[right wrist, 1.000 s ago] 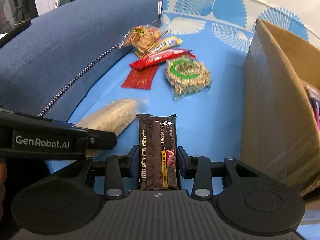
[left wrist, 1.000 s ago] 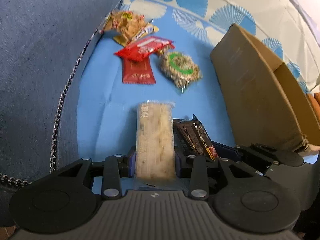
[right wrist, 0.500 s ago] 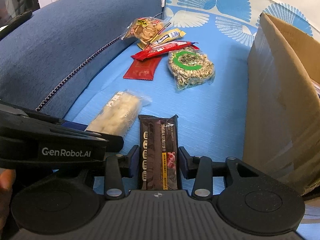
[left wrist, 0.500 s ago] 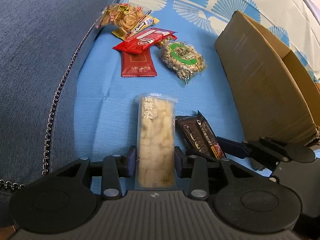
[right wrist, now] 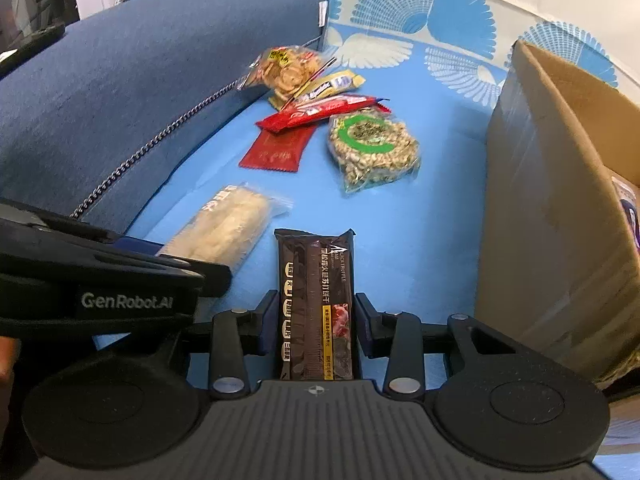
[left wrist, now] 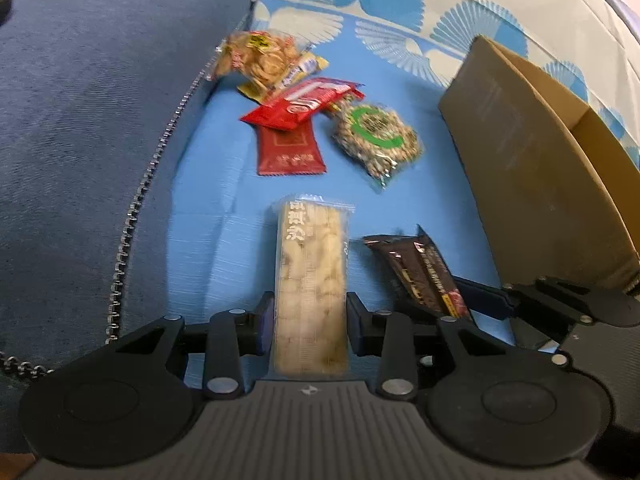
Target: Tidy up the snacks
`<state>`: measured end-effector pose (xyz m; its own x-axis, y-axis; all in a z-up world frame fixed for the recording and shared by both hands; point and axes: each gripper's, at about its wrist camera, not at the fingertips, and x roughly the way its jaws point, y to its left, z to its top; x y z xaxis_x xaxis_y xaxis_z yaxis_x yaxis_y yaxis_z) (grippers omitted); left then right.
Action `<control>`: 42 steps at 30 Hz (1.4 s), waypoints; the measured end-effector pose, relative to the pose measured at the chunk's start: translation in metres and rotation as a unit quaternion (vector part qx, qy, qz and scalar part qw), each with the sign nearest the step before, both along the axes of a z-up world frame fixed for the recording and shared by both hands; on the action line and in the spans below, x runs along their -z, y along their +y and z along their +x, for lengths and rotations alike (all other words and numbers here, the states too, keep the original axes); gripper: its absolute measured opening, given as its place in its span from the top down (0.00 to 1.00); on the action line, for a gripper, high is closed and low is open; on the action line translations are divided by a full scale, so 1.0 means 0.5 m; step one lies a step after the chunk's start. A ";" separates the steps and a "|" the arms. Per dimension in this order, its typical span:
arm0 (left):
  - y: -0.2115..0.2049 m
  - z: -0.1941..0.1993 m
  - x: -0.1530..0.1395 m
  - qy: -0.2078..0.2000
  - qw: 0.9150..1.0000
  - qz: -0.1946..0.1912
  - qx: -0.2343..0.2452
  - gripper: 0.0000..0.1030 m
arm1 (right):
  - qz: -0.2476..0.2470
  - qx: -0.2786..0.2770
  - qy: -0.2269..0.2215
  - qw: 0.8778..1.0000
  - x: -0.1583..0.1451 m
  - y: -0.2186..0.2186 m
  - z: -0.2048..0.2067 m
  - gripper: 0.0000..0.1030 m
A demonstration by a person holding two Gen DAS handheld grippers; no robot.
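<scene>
Both hands loaded: left gripper (left wrist: 310,316) pinching the pale rice bar (left wrist: 311,280), right gripper (right wrist: 316,320) clamping the dark cracker bar (right wrist: 316,304), above the blue cushion (left wrist: 224,240). Next, I'd guess, over the cardboard box (right wrist: 560,200) wall at the cushion's right edge, then release.

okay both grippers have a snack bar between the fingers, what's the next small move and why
Probably lift both bars and carry them toward the cardboard box on the right. The left gripper is closing on the pale crispy bar, the right gripper on the dark cracker bar, and five snack packs lie unsorted beyond.
</scene>
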<state>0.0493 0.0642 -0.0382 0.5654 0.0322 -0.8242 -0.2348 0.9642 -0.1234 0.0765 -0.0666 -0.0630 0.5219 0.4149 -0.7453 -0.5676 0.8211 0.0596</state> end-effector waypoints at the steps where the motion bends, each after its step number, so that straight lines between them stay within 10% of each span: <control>1: 0.002 0.000 -0.001 0.000 1.000 0.001 -0.004 0.62 | 0.003 0.003 0.001 1.000 -0.001 -0.002 0.001 0.60; 42: -0.005 0.009 0.000 0.014 1.000 0.010 0.005 0.61 | -0.005 0.011 0.013 1.000 0.013 -0.004 0.009 0.60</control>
